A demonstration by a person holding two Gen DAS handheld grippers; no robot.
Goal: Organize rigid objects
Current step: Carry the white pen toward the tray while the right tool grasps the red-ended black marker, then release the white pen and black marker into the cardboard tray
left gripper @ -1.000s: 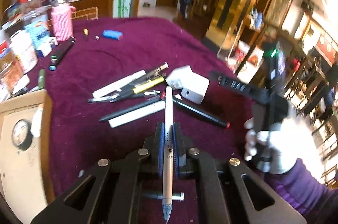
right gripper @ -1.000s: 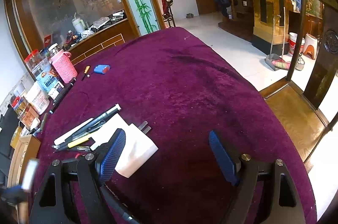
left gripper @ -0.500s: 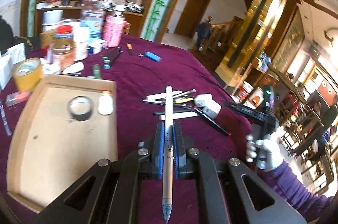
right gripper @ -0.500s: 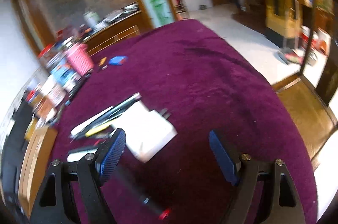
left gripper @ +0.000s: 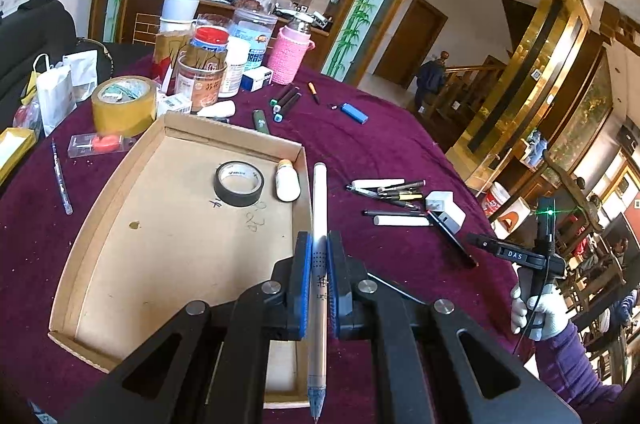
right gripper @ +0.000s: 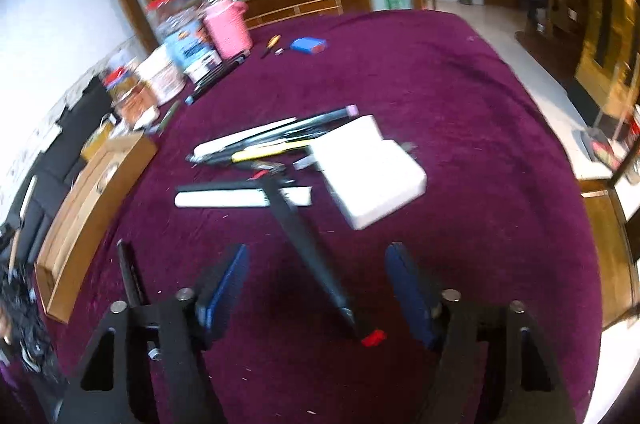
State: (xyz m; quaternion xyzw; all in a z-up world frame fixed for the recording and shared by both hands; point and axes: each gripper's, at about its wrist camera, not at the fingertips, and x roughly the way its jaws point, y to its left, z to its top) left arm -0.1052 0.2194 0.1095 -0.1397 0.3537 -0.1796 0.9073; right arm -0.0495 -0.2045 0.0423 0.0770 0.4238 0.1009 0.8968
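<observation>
My left gripper (left gripper: 319, 248) is shut on a long white pen (left gripper: 319, 200), held over the right wall of a shallow cardboard tray (left gripper: 112, 200). In the tray lie a roll of black tape (left gripper: 239, 183) and a small white bottle (left gripper: 287, 182). Right of the tray, pens and white chargers lie in a pile (left gripper: 404, 202) on the purple cloth. In the right wrist view my right gripper (right gripper: 318, 266) hangs above a black pen with a red tip (right gripper: 308, 244); its jaws are closing, the pen lies between them, and the pads stand clear of it. A white charger block (right gripper: 370, 170) lies just beyond.
Jars, a pink-sleeved bottle (left gripper: 288, 54), a yellow tape roll (left gripper: 124, 104), bags and small boxes crowd the table's far left. A blue lighter (left gripper: 354, 113) and dark markers (left gripper: 286, 103) lie behind the tray. A gloved hand (left gripper: 536, 312) holds the right gripper near the table's right edge.
The left gripper has carried the white pen leftward from above the pen pile to the tray's right wall. The right gripper has swung over the black red-tipped pen and its jaws have narrowed.
</observation>
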